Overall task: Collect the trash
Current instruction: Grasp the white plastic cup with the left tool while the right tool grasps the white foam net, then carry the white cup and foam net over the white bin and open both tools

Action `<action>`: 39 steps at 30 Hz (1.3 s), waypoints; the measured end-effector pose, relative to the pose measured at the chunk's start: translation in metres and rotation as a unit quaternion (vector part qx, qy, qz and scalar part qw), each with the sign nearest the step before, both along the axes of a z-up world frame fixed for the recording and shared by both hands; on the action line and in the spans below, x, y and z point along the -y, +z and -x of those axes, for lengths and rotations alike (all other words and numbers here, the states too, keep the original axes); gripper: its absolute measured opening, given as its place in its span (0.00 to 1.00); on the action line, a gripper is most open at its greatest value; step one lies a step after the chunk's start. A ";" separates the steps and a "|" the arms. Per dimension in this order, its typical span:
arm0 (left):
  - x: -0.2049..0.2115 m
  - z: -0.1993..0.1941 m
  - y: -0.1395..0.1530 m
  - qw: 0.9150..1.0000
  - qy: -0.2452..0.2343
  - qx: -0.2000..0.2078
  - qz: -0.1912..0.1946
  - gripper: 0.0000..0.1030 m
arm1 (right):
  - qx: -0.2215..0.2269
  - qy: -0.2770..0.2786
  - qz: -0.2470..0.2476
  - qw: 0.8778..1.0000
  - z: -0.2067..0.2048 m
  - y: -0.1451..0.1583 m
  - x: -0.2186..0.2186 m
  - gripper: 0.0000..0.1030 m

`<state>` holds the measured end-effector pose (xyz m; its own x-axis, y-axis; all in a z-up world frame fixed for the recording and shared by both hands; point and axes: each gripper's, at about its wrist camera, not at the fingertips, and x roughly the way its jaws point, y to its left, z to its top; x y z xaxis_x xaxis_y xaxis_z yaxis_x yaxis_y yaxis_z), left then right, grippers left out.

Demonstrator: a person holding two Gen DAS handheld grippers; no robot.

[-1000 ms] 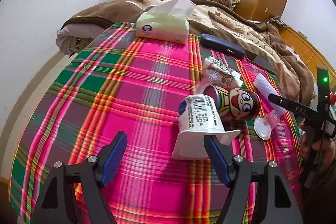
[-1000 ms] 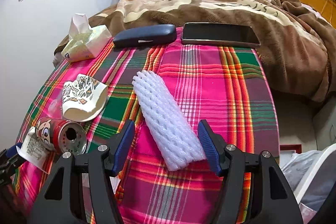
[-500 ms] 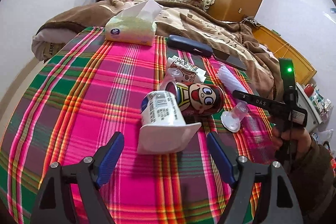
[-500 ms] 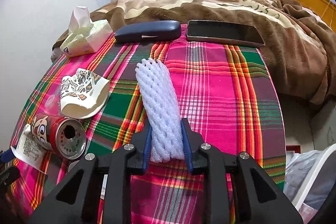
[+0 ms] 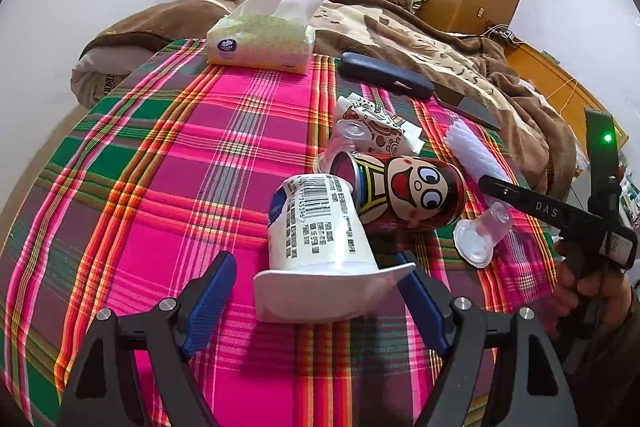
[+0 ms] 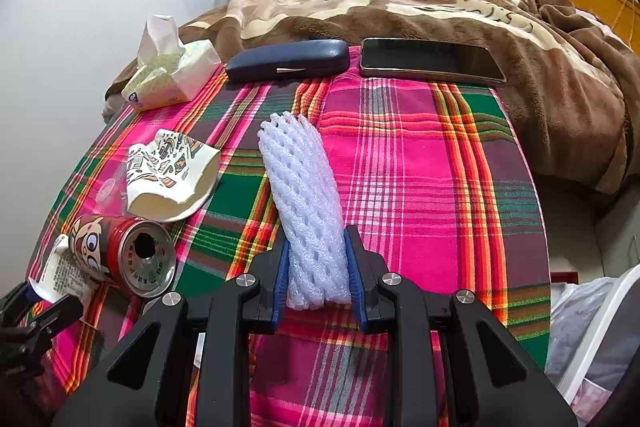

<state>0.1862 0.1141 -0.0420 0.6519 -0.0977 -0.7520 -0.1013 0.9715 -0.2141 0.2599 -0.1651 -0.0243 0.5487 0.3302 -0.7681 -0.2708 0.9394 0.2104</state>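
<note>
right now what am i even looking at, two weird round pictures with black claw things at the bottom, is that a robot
No robot arm here: a person holds a hand-held gripper in each hand, and a wide-angle camera on each one looks forward along its jaws. That lens makes the pictures round.

One picture comes from the left gripper. Its jaws stand open around the wide rim of a white yogurt cup lying on its side, not pressing it. Behind the cup lies a red cartoon can.

The other comes from the right gripper, which has just been closing and is now shut on a white foam net sleeve.

Everything rests on a plaid cloth: also a crumpled paper cup, a tissue pack, a dark blue case and a phone. A brown blanket lies beyond.
</note>
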 end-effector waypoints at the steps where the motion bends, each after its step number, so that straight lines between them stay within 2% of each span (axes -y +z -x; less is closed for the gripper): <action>1: 0.000 0.000 0.000 1.000 0.000 0.000 0.000 0.77 | 0.000 0.000 -0.001 1.000 0.000 0.000 0.000 0.26; 4: 0.000 0.001 -0.001 1.000 -0.003 -0.002 0.006 0.62 | 0.002 -0.002 -0.005 1.000 0.003 0.002 0.001 0.26; 13: 0.003 0.006 0.004 1.000 0.001 0.004 -0.005 0.62 | 0.009 -0.006 -0.016 1.000 0.011 0.007 0.006 0.25; 28: 0.018 0.035 0.037 0.999 -0.008 0.042 -0.021 0.62 | 0.036 -0.021 -0.042 0.998 0.037 0.027 0.021 0.25; 39: 0.058 0.050 0.059 0.996 -0.053 0.064 -0.034 0.62 | 0.059 -0.046 -0.059 0.995 0.065 0.041 0.052 0.25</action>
<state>0.1362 0.0557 0.0174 0.7317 -0.1224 -0.6705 0.0256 0.9880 -0.1523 0.1951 -0.2169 0.0166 0.6651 0.3581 -0.6553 -0.2144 0.9321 0.2918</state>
